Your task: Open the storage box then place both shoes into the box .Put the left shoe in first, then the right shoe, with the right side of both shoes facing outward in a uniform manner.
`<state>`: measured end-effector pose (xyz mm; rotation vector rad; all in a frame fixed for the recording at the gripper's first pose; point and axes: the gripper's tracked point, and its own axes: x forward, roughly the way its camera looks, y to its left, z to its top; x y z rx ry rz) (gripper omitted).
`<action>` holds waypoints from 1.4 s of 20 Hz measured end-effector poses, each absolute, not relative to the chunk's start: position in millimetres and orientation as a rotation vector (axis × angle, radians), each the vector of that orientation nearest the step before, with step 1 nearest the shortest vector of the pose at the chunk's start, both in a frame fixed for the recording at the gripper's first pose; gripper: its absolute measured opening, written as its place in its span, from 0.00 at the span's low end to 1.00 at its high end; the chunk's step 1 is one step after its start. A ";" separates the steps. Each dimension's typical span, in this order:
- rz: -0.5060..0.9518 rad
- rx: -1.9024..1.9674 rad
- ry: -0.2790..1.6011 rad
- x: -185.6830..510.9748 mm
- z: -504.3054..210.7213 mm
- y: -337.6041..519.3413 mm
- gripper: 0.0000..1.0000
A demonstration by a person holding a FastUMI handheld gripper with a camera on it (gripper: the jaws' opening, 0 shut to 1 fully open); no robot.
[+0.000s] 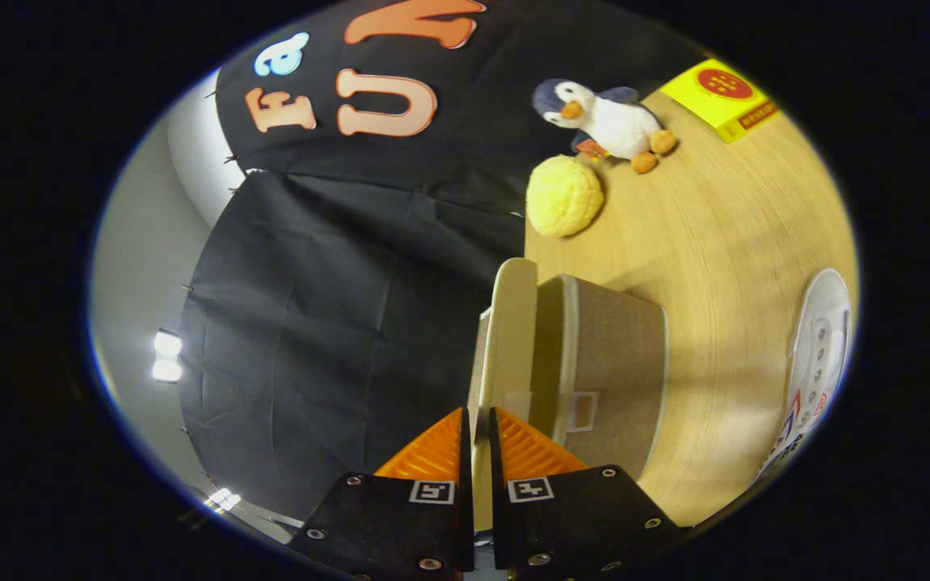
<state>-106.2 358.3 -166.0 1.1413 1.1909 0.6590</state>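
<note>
Lid (505,339) is lifting off the box (610,363) — my gripper (475,432) is clenching its edge — shoe (820,355) waiting outside, shoes unplaced.

This is a staged recording booth rather than a lived-in room. Black cloth (336,307), pinned in folds, hangs as the wall across the left and top of the frame, with a plain pale wall (138,266) and bright studio lights (166,355) showing past its edge at the left. At right a light wood bench (723,242) carries set-out props: a plush penguin (606,117), a yellow knitted ball (564,196) and a yellow box (723,97) toward the upper right, and a white shoe (820,355) at the far right.
</note>
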 end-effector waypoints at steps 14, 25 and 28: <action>0.815 0.964 1.120 -45.4 -100.6 556.9 0.12; 0.725 0.646 1.202 -84.1 -209.9 450.8 0.79; 0.691 0.703 1.230 -97.2 -230.0 422.2 0.87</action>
